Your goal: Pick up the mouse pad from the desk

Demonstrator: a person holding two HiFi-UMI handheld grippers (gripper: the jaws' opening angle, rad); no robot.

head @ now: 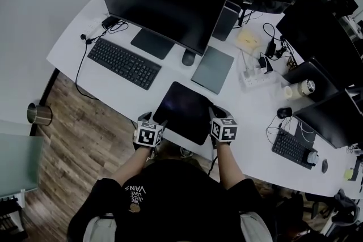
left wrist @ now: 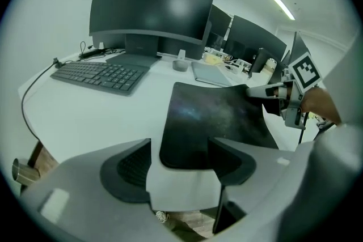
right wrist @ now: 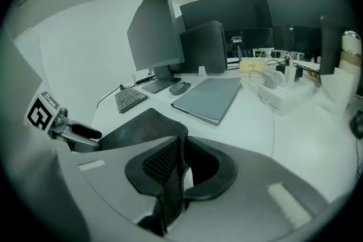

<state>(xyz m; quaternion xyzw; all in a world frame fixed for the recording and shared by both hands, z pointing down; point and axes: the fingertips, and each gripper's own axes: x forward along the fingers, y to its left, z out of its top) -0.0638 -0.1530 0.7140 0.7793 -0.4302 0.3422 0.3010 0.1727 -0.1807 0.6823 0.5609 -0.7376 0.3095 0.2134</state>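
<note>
Right gripper (right wrist: 181, 170) clenched on pad (head: 184, 107) edge; left gripper (left wrist: 179, 164) released, corner between jaws. Risk: one-sided pinch, pad may slip.

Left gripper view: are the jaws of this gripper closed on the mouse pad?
No, the left gripper has its jaws wide apart, with the near edge of the mouse pad between them, not pressed.

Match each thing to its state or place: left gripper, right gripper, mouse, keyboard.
1 left gripper
2 right gripper
3 mouse
4 keyboard

A shut on the pad
B beside the grey laptop
C open, pad's edge between its fingers
D at the desk's left end

Pairs: 1-C, 2-A, 3-B, 4-D.
</note>
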